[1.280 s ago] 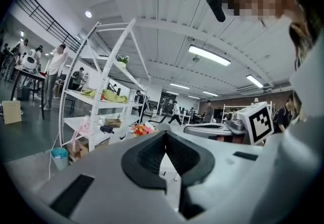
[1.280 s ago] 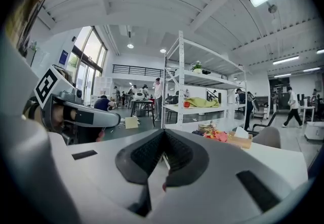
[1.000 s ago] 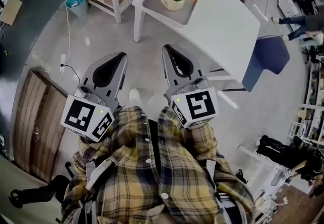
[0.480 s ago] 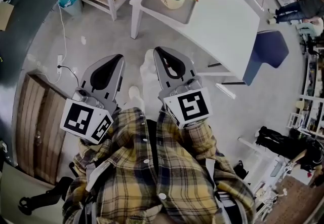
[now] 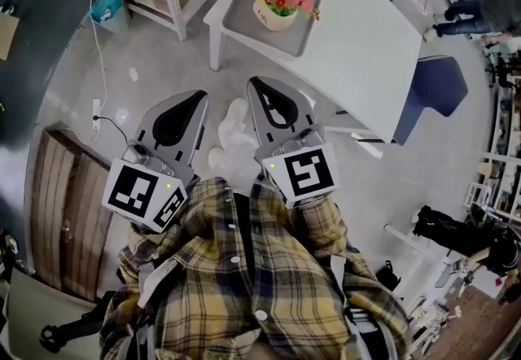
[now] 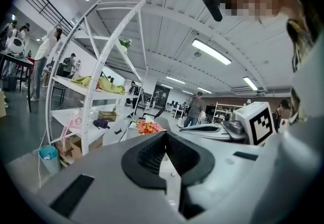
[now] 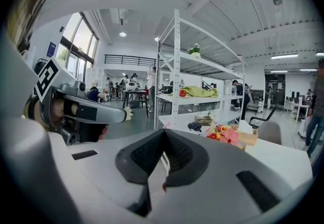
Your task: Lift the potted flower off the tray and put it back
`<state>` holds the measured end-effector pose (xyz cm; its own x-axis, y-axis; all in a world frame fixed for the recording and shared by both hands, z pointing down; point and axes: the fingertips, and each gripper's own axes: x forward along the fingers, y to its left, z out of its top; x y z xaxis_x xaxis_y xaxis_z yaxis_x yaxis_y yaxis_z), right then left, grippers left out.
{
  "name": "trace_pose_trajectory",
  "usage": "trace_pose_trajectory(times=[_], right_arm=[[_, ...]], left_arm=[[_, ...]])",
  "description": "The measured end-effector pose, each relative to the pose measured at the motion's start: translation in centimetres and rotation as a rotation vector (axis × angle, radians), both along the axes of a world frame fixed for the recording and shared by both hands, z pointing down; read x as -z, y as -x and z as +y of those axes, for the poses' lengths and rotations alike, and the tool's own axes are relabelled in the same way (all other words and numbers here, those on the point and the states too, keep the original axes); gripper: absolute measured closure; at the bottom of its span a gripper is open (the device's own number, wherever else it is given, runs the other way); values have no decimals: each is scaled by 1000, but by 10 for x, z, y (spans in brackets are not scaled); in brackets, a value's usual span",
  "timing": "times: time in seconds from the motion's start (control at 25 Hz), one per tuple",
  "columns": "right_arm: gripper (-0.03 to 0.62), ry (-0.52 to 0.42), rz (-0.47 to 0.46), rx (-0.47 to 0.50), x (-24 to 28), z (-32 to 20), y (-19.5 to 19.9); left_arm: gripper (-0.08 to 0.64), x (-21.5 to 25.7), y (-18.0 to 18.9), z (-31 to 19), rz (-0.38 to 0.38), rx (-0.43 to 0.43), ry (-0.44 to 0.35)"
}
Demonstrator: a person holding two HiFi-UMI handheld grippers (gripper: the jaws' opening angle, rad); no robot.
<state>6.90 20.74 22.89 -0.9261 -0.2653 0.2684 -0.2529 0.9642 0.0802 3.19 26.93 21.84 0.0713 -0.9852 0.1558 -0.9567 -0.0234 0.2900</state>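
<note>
While the grippers hang back, flower spot: the pink and red potted flower in its round cream pot stands on the flat grey tray. The tray is on the white table, well away from both grippers.
Left gripper: the grey left gripper has its jaws pressed together, with nothing between them.
Right gripper: the grey right gripper is pressed together too, and empty.
What could go wrong: I think closed jaws could bump the pot and tip it over, so they must spread first.
Another worry: a pinch on the soft blooms, not the pot, could let it slip and land off the tray.
Writing: only black and white square patterns on the marker cubes; no words are big enough to read.
</note>
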Motion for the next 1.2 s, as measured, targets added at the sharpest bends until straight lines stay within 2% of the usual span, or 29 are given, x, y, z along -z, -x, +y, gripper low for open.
trace_pose_trajectory(times=[0.52, 0.84, 1.2], right_arm=[[595, -12, -43, -57, 16, -138, 56], [595, -28, -59, -126, 30, -219, 61], [594, -34, -39, -262, 30, -272, 61]], left_arm=[[551, 18, 61, -139, -42, -53, -24], [551, 34, 73, -221, -68, -113, -51], [551, 34, 88, -281, -55, -230, -56]])
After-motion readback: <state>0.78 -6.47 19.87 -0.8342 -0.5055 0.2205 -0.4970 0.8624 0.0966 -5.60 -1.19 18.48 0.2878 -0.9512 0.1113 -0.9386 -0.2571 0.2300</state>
